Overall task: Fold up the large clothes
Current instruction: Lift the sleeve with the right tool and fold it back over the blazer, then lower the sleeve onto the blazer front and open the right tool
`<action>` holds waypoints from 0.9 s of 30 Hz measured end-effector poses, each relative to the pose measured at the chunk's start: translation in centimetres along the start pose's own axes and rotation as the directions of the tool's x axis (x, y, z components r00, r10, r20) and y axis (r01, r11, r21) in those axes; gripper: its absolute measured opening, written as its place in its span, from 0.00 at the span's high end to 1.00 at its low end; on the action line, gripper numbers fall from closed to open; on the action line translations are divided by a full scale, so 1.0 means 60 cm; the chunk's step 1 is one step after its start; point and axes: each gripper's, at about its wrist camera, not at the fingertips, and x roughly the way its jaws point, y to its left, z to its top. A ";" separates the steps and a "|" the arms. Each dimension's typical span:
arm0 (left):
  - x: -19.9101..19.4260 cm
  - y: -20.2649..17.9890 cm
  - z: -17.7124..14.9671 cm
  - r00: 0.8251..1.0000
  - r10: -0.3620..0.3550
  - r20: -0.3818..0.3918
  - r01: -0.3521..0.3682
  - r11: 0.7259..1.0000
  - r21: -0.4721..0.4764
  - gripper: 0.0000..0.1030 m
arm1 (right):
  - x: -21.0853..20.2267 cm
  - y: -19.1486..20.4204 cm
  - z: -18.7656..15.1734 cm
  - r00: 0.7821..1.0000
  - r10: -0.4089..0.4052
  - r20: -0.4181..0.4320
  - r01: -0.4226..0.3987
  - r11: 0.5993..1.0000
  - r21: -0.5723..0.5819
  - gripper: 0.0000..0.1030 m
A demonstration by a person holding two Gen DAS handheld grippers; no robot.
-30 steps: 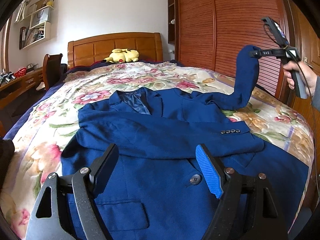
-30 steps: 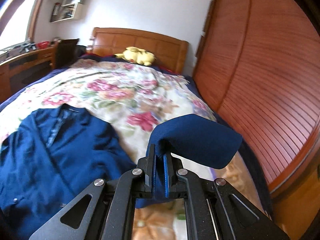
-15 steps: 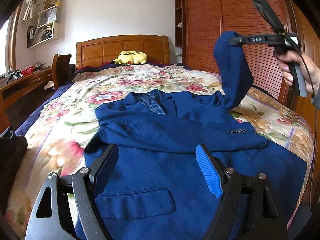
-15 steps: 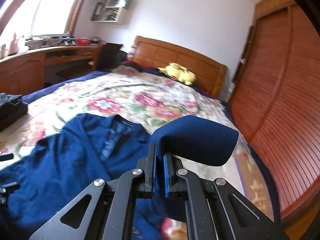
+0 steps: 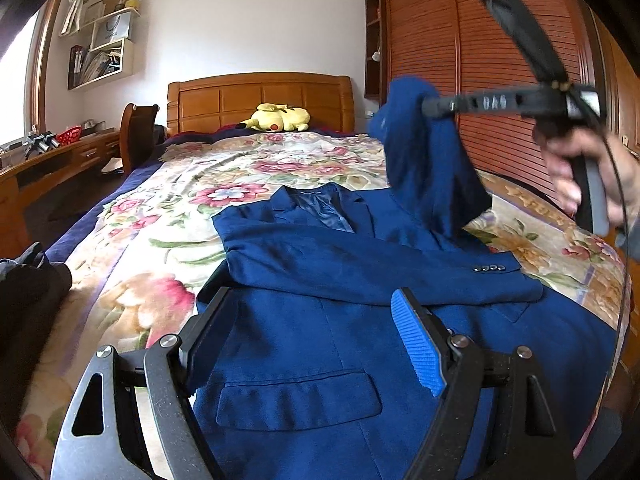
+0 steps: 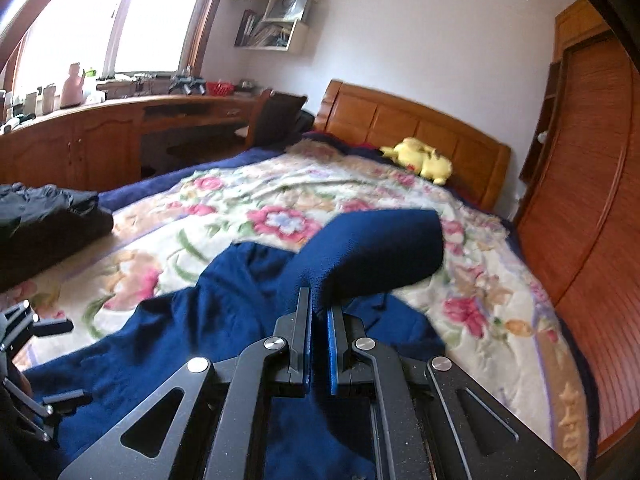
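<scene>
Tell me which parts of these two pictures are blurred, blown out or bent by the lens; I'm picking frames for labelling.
Left wrist view: the right hand-held gripper, its hand and the raised sleeve are motion-smeared; the jacket on the bed is sharp; the wardrobe bows from fisheye. Right wrist view: the window is blown out, the background is softly blurred, and the sleeve's far end is smeared.

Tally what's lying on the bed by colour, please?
Blue: 1, the jacket
Yellow: 1, the plush toy
Black: 1, the folded dark clothing at the bed's edge
Total: 3
</scene>
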 end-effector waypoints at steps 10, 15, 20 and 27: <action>0.004 0.000 -0.003 1.000 0.008 -0.006 -0.008 1.000 0.007 0.22 | 0.069 0.001 -0.088 0.979 0.157 -0.128 -0.143 0.983 0.116 0.94; 0.009 0.003 -0.006 1.000 0.014 -0.016 -0.014 1.000 0.008 0.22 | 0.109 0.012 -0.109 0.967 0.205 -0.150 -0.181 0.970 0.162 0.94; 0.011 0.006 -0.007 1.000 0.014 -0.021 -0.014 1.000 0.002 0.22 | 0.104 0.035 -0.117 0.963 0.221 -0.157 -0.191 0.964 0.186 0.89; 0.014 0.007 -0.009 0.999 0.013 -0.032 -0.013 1.000 -0.002 0.22 | 0.093 0.068 -0.132 0.963 0.213 -0.164 -0.188 0.970 0.157 0.52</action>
